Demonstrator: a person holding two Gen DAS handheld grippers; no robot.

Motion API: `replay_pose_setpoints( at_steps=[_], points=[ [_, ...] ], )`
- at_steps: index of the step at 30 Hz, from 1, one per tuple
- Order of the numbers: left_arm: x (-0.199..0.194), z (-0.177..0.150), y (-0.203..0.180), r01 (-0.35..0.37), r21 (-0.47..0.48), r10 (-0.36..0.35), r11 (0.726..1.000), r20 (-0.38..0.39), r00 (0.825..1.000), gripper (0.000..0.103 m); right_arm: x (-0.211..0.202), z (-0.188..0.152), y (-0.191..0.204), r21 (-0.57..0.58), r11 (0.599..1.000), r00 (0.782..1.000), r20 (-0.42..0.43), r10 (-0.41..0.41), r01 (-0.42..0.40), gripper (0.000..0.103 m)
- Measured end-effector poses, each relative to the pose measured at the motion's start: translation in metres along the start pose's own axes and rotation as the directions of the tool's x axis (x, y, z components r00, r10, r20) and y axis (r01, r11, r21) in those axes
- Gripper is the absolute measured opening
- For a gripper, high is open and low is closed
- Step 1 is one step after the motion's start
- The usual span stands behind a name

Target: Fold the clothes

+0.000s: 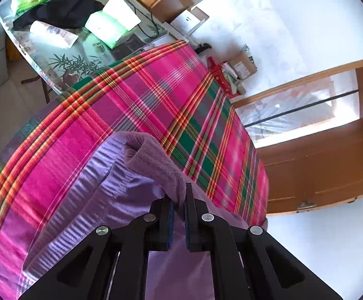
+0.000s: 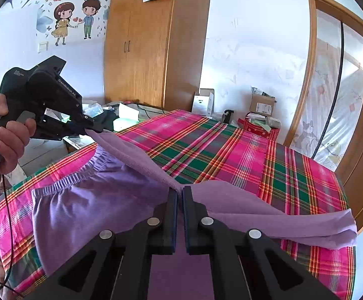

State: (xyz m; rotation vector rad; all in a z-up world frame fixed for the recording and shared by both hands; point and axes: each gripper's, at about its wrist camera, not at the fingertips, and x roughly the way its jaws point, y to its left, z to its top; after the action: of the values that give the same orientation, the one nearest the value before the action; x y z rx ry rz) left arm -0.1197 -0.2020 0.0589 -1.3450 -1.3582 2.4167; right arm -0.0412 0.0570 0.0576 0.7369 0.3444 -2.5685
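Garment: purple trousers (image 2: pixel 99 200) with an elastic waistband (image 2: pixel 63 185), lying on the plaid sheet (image 2: pixel 256 150) of the bed, partly lifted.
Left gripper (image 1: pixel 179 200): jaws pressed together, pinching a fleecy fold of the trousers near the waistband side; in the right wrist view it sits up and to the left, in the person's hand (image 2: pixel 11 135), with the cloth rising to its tip.
Right gripper (image 2: pixel 179 200): jaws pressed together on the same raised edge, further along toward the leg end (image 2: pixel 339 230).
Why held so: two pinches spread along one edge keep it taut between them, so the layer can likely be carried over as one straight fold without bunching.
Cloth state: the edge between the grippers is off the sheet and shows the fleecy inner side; the rest rests flat.
Step, as judged: mid-fold, edge raised but not yet laid down.
Risk: thick fleece may slip from a narrow pinch.
Surroundings: cluttered glass table (image 1: pixel 56 57) beside the bed, well apart from the fold.
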Motion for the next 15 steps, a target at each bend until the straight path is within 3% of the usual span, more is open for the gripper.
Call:
replay_pose_setpoints(
  at_steps=[7, 15],
  points=[
    [-0.022, -0.017, 0.011, 0.049, -0.015, -0.049, 0.999, 0.020, 0.999, 0.007, -0.024, -0.009, 0.010, 0.019, 1.000, 1.000, 0.010, 0.016, -0.017, 0.004],
    [-0.044, -0.041, 0.022, 0.046, 0.017, -0.047, 0.999, 0.067, 0.997, 0.007, -0.044, -0.026, 0.034, -0.033, 0.999, 1.000, 0.010, -0.007, 0.007, 0.004]
  ],
)
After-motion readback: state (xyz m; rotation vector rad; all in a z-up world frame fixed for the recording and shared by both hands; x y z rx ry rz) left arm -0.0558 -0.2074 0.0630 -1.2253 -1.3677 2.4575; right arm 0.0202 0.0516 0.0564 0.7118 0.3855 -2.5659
